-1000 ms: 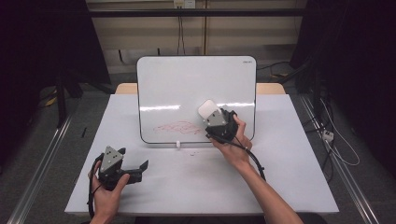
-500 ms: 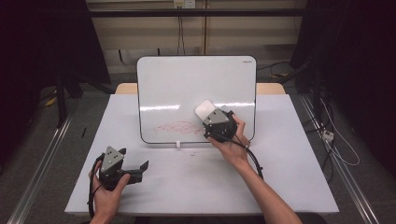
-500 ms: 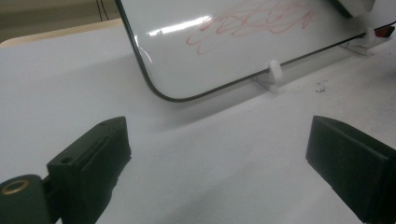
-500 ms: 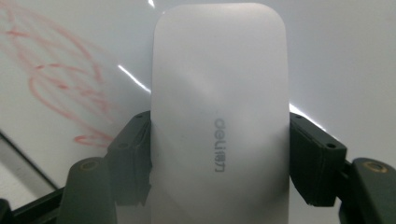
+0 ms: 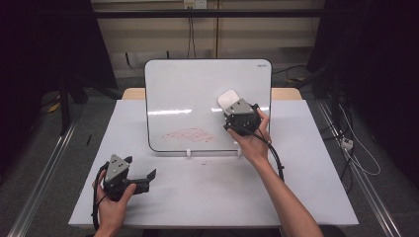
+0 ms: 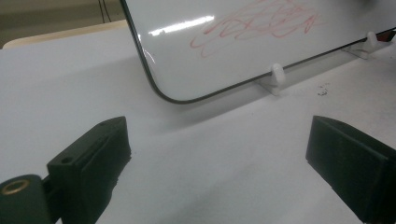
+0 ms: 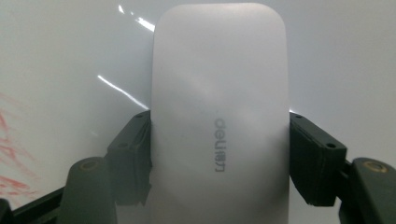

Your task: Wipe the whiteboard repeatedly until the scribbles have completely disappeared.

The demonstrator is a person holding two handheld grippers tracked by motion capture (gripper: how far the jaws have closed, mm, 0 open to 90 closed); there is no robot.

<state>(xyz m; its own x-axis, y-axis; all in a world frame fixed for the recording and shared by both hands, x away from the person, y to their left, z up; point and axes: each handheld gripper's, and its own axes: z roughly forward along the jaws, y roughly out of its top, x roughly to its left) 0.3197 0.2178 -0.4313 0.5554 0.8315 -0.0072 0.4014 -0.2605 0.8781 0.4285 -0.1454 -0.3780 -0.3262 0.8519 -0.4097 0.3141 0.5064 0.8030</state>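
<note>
At the left of the white table (image 5: 306,182), near its front edge, the left gripper (image 5: 148,176) rests low over the bare surface in the person's left hand (image 5: 111,205), and its jaws stand wide apart with nothing between them. In the left gripper view the black, blocky jaws frame a smooth white tabletop, a few dark crumbs (image 6: 323,90) and one small white foot (image 6: 275,74) of the whiteboard (image 5: 197,94). The board stands in the middle, leaning a little back, glossy with a thin dark rim and rounded corners. A red scribble (image 5: 188,135) lies on its lower part, faint and hard to read. At the right, the right gripper (image 5: 228,104) is held up in front of the board by the right hand (image 5: 254,143), and its jaws are closed on the sides of a white eraser (image 5: 228,100). In the right gripper view the eraser (image 7: 219,121) is matte, long and rounded, with grey letters; its lower end is cut off, and I cannot tell if it touches the board.
</note>
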